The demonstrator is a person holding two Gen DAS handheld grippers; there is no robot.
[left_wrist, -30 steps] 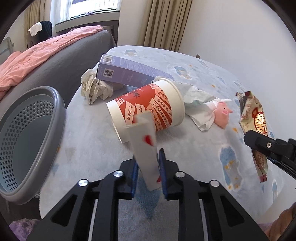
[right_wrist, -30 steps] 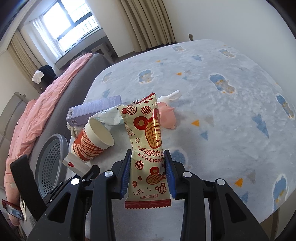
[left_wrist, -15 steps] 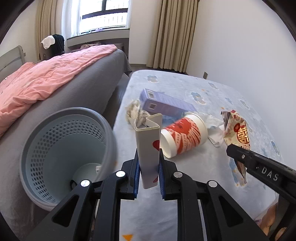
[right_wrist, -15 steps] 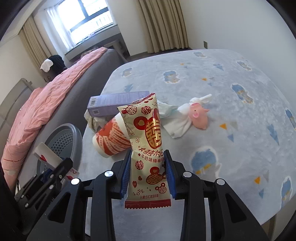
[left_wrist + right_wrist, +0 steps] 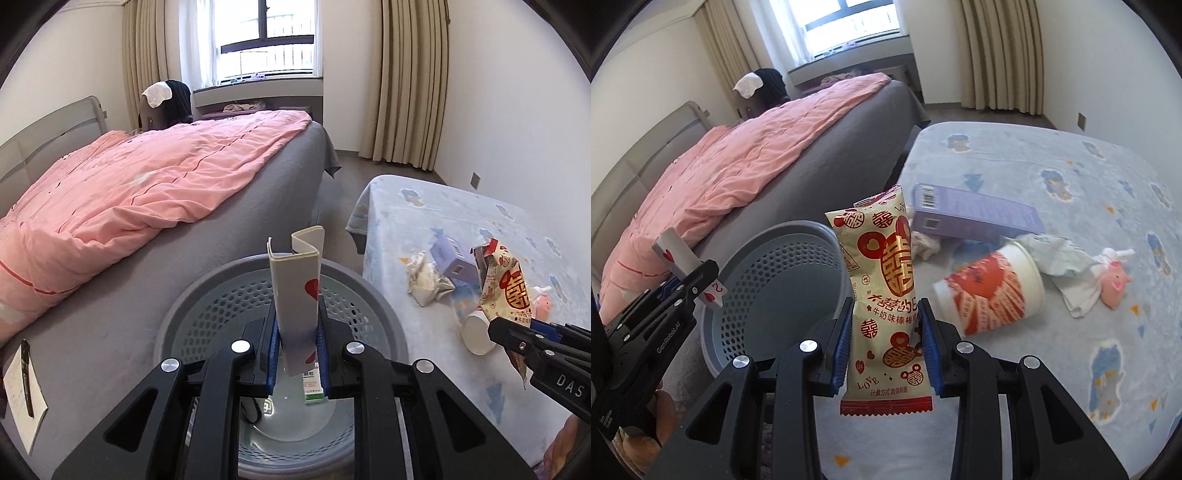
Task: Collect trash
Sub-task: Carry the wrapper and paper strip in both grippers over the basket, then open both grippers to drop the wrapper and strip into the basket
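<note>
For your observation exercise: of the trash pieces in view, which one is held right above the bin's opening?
The folded white card with red hearts, clamped in the left gripper over the bin. The snack wrapper is held beside it.

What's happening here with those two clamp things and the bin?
A person is clearing trash off a covered table. The left hand-held gripper holds a bent playing card over the gray basket. The right hand-held gripper grips a snack wrapper beside it. A paper cup, purple box and crumpled tissues remain on the table.
</note>
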